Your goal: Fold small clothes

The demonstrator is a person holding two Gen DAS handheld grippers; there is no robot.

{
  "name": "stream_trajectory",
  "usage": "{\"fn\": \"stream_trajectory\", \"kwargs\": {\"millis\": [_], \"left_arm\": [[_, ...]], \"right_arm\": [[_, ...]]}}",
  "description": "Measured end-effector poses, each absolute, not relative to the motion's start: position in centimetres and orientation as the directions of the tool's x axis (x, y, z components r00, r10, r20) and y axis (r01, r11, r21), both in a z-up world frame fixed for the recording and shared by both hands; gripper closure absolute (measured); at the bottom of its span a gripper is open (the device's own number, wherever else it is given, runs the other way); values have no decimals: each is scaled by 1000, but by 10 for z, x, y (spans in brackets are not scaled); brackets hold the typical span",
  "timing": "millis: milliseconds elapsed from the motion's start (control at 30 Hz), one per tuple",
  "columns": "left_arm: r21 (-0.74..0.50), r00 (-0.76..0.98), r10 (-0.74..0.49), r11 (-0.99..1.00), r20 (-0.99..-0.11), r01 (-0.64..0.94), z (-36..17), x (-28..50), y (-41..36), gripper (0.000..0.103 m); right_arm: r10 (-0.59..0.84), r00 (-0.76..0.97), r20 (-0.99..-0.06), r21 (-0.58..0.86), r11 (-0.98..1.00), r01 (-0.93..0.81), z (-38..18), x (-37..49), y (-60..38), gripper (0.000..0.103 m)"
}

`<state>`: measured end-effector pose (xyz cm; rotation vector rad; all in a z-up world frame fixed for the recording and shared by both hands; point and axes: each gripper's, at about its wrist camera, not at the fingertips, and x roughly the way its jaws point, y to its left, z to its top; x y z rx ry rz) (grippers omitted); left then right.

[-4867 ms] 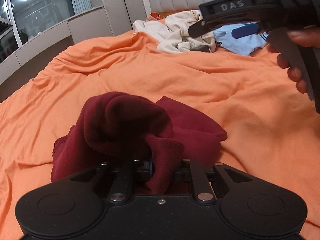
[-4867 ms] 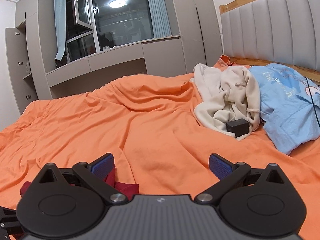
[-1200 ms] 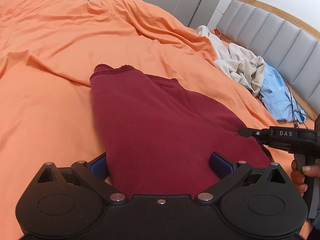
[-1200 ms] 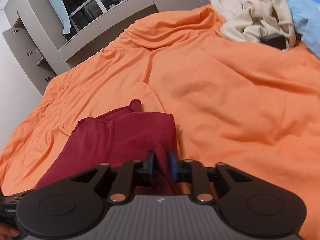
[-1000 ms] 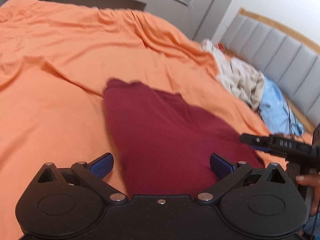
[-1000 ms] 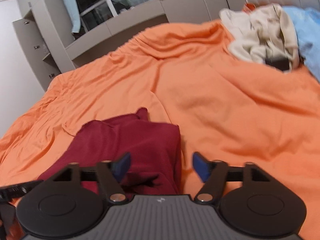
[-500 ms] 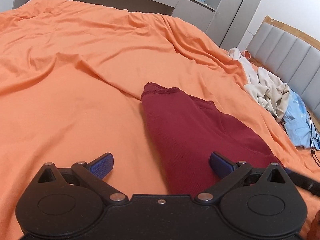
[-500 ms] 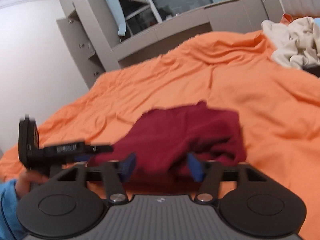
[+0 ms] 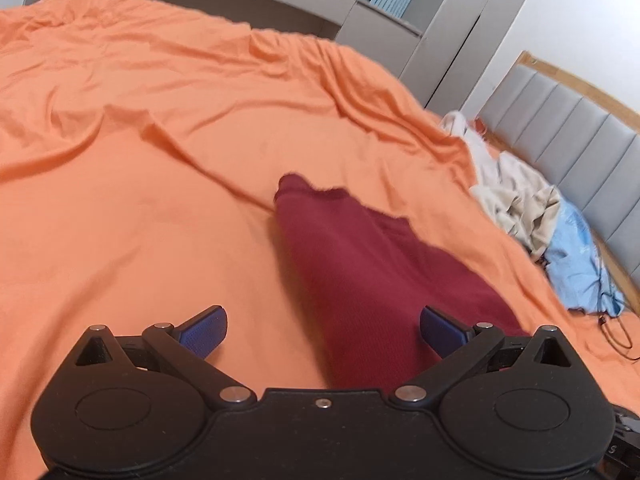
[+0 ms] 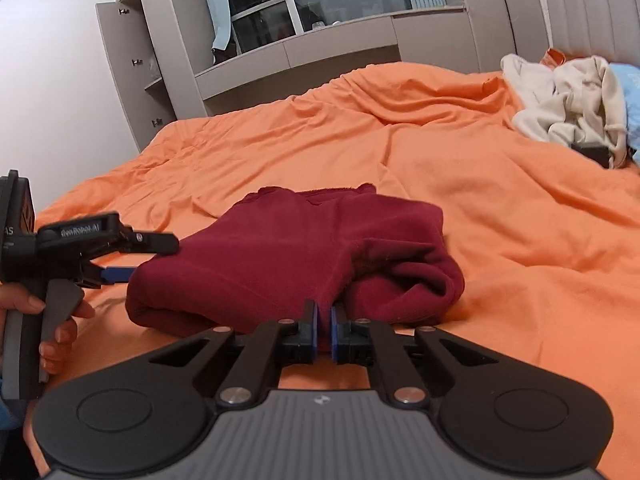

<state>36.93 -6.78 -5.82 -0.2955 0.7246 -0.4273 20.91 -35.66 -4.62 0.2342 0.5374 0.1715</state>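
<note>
Right gripper [image 10: 324,320] pinched shut on near edge of maroon garment [image 10: 292,256], having just closed. Long axis crosswise ahead. Left gripper [image 9: 322,328] wide open at far-left end.

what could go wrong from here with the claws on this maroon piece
1. The right claw, whose jaws have just been closing, pinches only a thin bit of the maroon garment at its near edge; a quick pull may slip it free.
2. The bunched layers beside that pinch could come along and undo the fold.
3. The left claw is open with nothing gripped, so the garment's other side is loose and could drag across the wrinkled orange sheet.
</note>
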Motion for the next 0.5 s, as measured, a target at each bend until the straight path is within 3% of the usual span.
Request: {"fn": "stream_trajectory", "kwargs": {"millis": [167,267,300,333,400,500], "left_arm": [[-399,655,-477,874,-586,279,-61,371,-69,0],[-385,654,-466,881,-596,276,-63,372,-70,0],[-382,653,-462,883,-600,273,-64,372,-71,0],[-382,652,-460,884,-602,270,-64,373,-71,0],[-384,652,-456,885,-605,263,-65,373,-70,0],[-387,649,-458,884,-607,262,-65,374,-71,0]], "right_arm": [[237,837,-493,282,954,-104,-46,210,-360,96],[272,821,-501,294,946,-133,-46,210,-358,90],[286,823,-491,310,940,-141,-43,208,-360,85],[301,829,-471,331,932,-150,-40,205,-362,64],[305,846,-437,354,923,-150,-36,198,-368,33],[300,862,-408,382,914,-138,-30,193,-376,25]]}}
